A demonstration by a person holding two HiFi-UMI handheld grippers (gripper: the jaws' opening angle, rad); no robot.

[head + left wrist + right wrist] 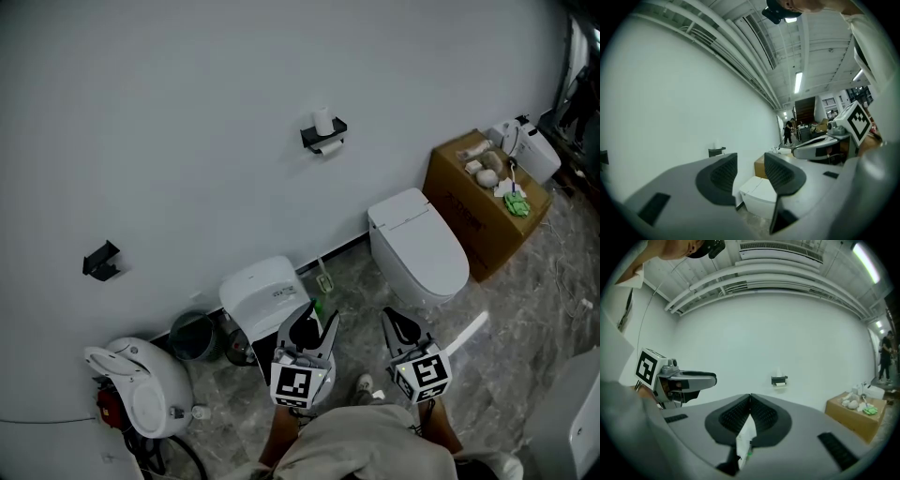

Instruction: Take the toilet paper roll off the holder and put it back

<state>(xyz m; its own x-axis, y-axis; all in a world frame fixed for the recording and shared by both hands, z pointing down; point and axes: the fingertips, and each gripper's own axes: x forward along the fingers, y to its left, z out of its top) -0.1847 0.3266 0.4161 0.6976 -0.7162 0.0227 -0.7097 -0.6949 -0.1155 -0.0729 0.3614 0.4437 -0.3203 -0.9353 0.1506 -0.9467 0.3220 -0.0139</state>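
A small black holder (323, 135) is fixed high on the plain white wall (187, 112), well apart from both grippers. It has a flat shelf on top. The toilet paper roll (329, 147) hangs lying sideways just under that shelf, white, with a short loose end showing at its lower edge. A second white roll (322, 120) stands upright on the shelf, right above it. From this far off, no finer detail can be made out.

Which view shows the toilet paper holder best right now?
Head view: the toilet paper holder is unobstructed on the wall, with the toilet paper roll standing on top. Right gripper view shows it small and distant; left gripper view only edge-on.
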